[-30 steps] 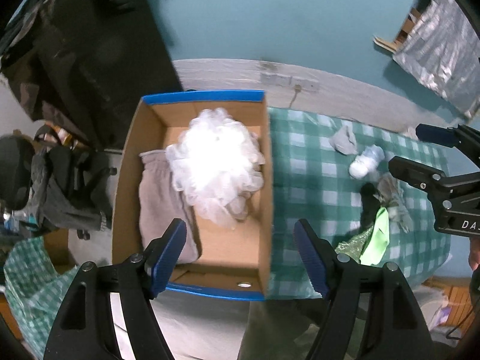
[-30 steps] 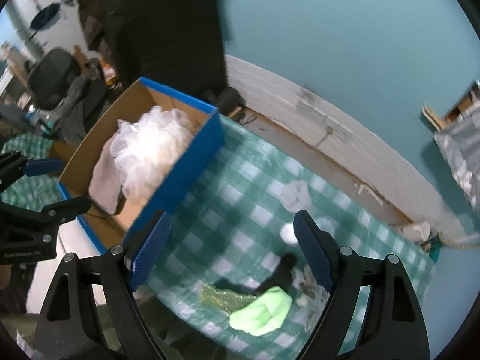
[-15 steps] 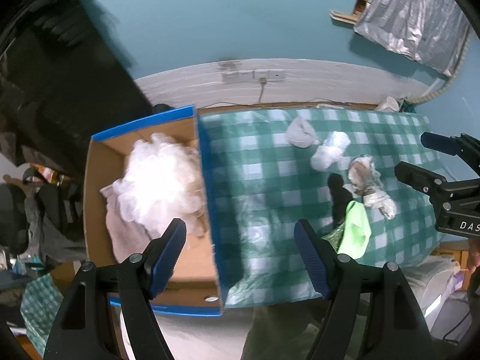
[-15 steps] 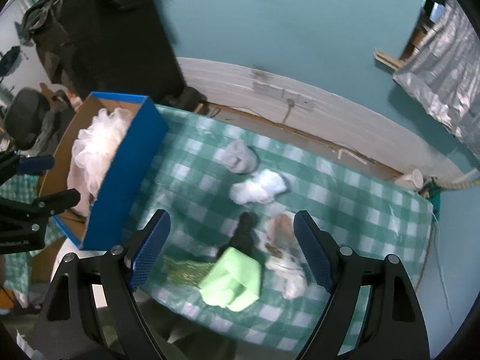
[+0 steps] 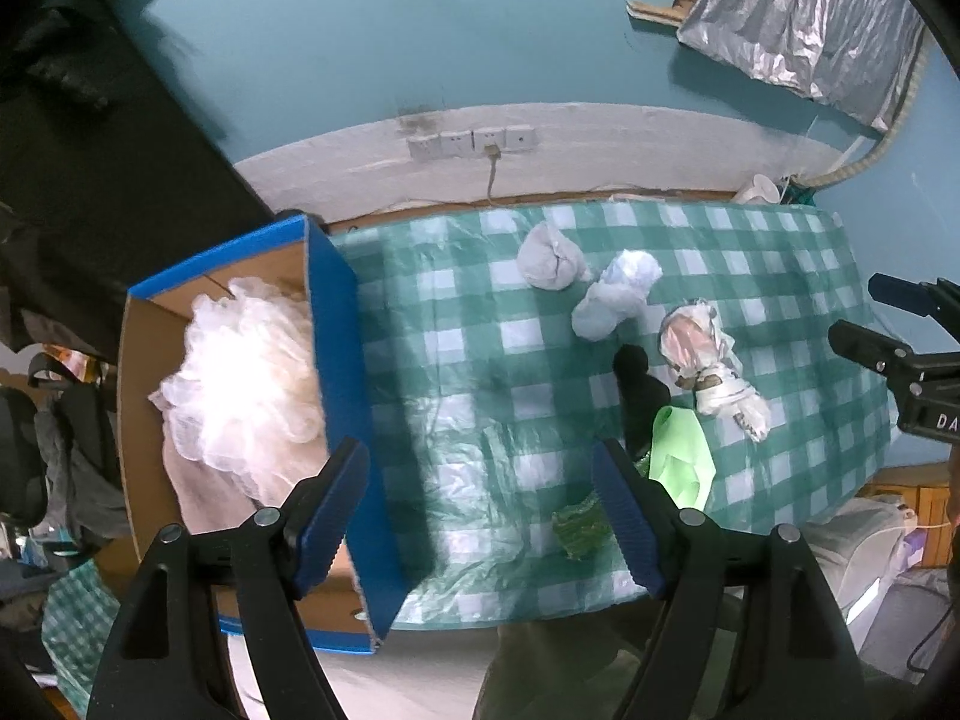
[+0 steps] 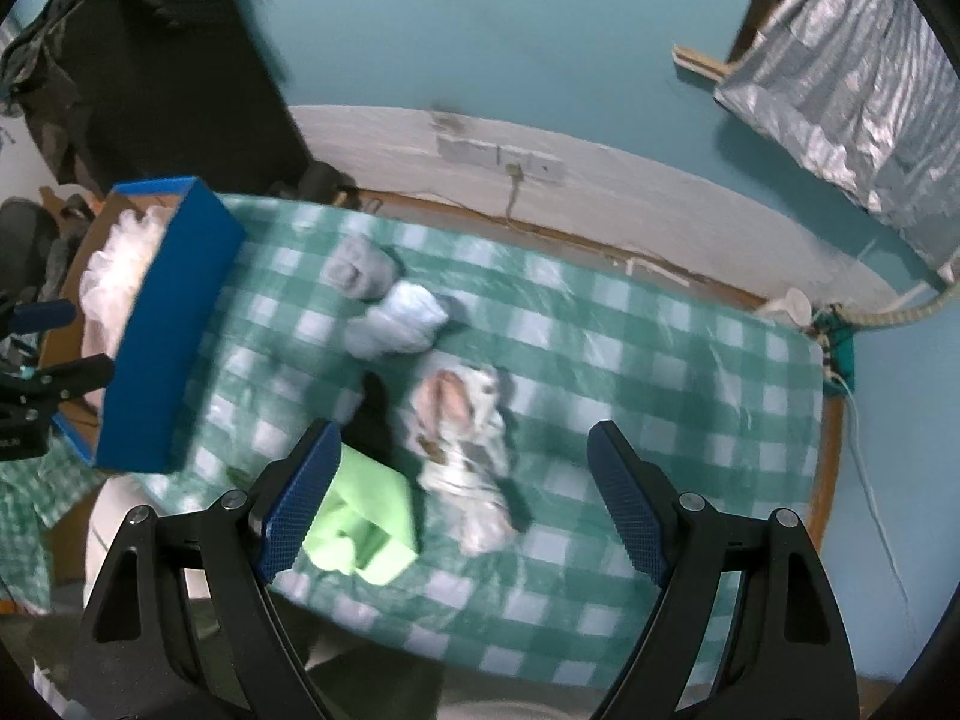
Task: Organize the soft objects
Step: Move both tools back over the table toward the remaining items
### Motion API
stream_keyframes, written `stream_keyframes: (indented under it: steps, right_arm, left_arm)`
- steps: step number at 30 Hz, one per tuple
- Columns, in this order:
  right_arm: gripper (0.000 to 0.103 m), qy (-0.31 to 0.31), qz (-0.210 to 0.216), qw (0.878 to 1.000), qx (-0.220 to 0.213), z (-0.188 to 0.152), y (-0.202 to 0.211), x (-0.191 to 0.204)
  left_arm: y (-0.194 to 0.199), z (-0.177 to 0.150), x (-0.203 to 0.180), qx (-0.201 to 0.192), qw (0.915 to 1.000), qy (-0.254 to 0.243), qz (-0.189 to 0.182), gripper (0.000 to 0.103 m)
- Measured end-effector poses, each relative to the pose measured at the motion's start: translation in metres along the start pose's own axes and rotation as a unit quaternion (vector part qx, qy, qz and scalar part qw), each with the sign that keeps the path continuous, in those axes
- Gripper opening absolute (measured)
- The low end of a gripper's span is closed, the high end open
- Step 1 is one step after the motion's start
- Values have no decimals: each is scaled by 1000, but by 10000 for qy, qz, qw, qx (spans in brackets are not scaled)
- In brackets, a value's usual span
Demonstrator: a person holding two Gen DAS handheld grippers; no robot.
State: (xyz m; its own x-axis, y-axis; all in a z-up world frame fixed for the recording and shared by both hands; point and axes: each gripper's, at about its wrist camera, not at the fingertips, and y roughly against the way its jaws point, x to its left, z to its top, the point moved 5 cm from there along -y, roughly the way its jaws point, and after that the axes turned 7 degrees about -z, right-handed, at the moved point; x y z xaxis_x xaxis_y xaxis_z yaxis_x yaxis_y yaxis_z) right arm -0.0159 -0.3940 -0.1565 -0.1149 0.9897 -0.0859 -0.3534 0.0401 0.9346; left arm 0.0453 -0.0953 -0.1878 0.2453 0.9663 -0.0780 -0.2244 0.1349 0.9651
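A blue-sided cardboard box (image 5: 336,324) at the table's left end holds a white mesh pouf (image 5: 240,378) on a beige cloth (image 5: 204,498); the box also shows in the right wrist view (image 6: 174,324). On the green checked tablecloth (image 5: 456,336) lie a grey sock ball (image 5: 549,255), a pale blue sock ball (image 5: 618,294), a patterned white bundle (image 6: 462,420), a black sock (image 5: 639,396), a lime green cloth (image 6: 366,522) and a green glittery piece (image 5: 579,525). My left gripper (image 5: 480,510) is open and empty, high above the box's right wall. My right gripper (image 6: 459,498) is open and empty above the patterned bundle.
A teal wall with sockets (image 5: 474,141) runs behind the table. Dark clothes and bags (image 5: 54,420) hang left of the box. A white cup (image 6: 792,303) and a hose sit at the table's far right corner. A silver sheet (image 6: 852,84) hangs top right.
Both grippers have swung right, away from the box and over the tablecloth. The right gripper has come closer to the patterned bundle and green cloth. Both stay open and empty.
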Motion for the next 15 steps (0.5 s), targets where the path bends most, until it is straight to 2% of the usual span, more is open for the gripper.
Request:
stream_keyframes:
  steps: [7,15]
  right_arm:
    - [84,-216,-66,9996,158,-19,-22,-27]
    - [83,-222,-45,9994,274,-34,-41,-35]
  left_arm:
    - [-26,-11,-12,246,9997,-49,-22,78]
    - [-57,-25,-21,484,9987,-167,12,78]
